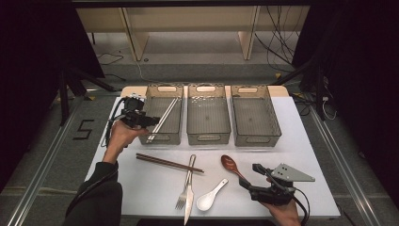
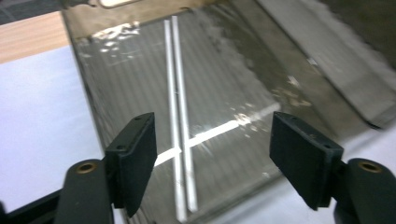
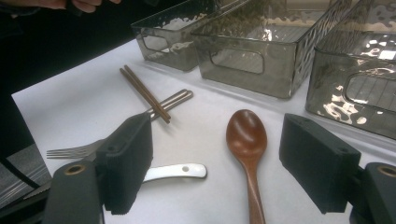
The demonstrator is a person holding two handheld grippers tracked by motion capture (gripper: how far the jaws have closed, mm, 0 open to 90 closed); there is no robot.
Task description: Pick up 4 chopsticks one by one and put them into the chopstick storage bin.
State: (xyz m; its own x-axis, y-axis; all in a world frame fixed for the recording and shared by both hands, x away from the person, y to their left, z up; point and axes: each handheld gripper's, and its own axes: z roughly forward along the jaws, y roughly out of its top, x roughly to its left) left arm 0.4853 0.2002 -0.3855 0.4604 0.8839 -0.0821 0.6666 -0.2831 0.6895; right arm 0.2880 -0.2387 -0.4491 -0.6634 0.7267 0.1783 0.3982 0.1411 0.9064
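The left gripper [image 1: 149, 121] hangs over the leftmost smoky clear-plastic bin [image 1: 176, 126], its jaws spread and empty; the pair of silver metal chopsticks [image 2: 180, 140] lies on the bin floor beneath, seemingly just released. The right gripper [image 3: 215, 163] waits with its jaws apart, astride the brown wooden spoon [image 3: 247, 140] on the white table [image 1: 306, 141]. Next: close on the spoon's handle and carry it to a bin.

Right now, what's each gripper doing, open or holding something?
Left gripper: open, empty, over silver chopsticks in the bin.
Right gripper: open, empty, at the wooden spoon.
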